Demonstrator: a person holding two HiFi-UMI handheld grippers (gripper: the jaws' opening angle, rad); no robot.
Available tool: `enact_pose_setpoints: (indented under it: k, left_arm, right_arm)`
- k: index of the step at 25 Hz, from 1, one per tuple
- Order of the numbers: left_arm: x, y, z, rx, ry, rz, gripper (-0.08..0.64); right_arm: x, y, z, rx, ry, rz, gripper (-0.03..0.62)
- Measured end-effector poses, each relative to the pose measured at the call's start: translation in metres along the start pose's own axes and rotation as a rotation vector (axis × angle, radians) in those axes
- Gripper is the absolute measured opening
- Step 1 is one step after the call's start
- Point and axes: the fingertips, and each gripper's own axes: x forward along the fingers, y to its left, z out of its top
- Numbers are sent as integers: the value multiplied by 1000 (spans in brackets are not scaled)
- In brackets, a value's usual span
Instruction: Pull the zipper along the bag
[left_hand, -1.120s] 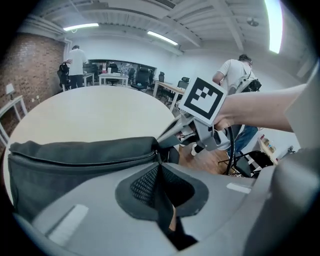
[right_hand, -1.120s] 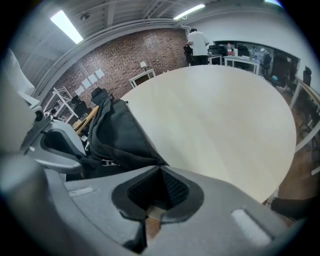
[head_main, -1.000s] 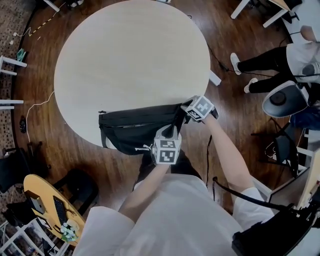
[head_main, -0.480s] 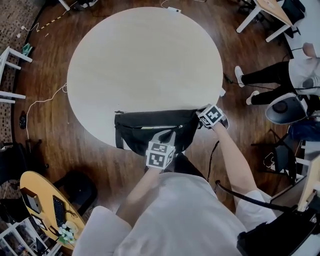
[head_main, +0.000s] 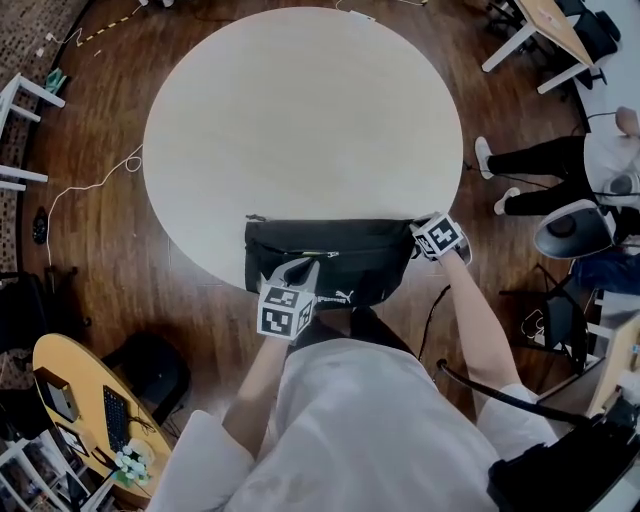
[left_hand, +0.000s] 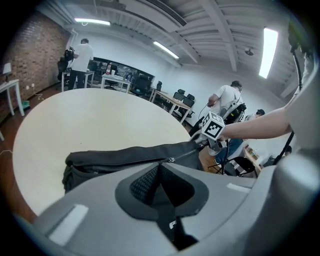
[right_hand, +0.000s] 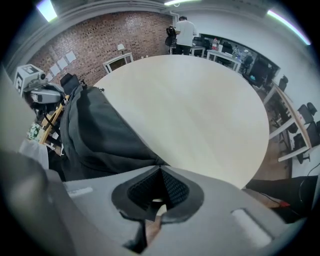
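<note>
A black bag (head_main: 350, 245) lies along the near edge of the round pale table (head_main: 300, 120). My left gripper (head_main: 303, 268) sits over the bag's left-middle, jaws shut on the zipper pull. In the left gripper view the metal slider (left_hand: 171, 160) shows right at the closed tip of the left gripper (left_hand: 160, 166), on the bag (left_hand: 115, 157). My right gripper (head_main: 418, 232) is shut on the bag's right end. In the right gripper view the bag's dark fabric (right_hand: 100, 135) runs into the closed tip of the right gripper (right_hand: 160, 169).
A seated person's legs (head_main: 530, 160) and a round stool (head_main: 570, 225) are to the right of the table. A yellow desk with a keyboard (head_main: 80, 400) stands at the lower left. Cables lie on the wooden floor (head_main: 90, 190). People stand at desks far off (left_hand: 82, 60).
My left gripper has travelled left along the bag, from near its right end to its left-middle. The right gripper has stayed clamped on the bag's right end.
</note>
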Motion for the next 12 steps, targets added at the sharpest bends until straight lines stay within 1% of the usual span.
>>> enact_pose_setpoints:
  k: [6,8,12]
  left_arm:
    - [-26,48,-1,-62,-28,51,31]
    - [-32,59,0,-82,-38,61,31]
    - [-41,81,2,-93,-55,93,31]
  right_arm:
    - [2,2,0,12,17,-13,-9]
    - [2,1,0,-3,35,-11,-9]
    - [1,1,1,-39,78,-17,-9]
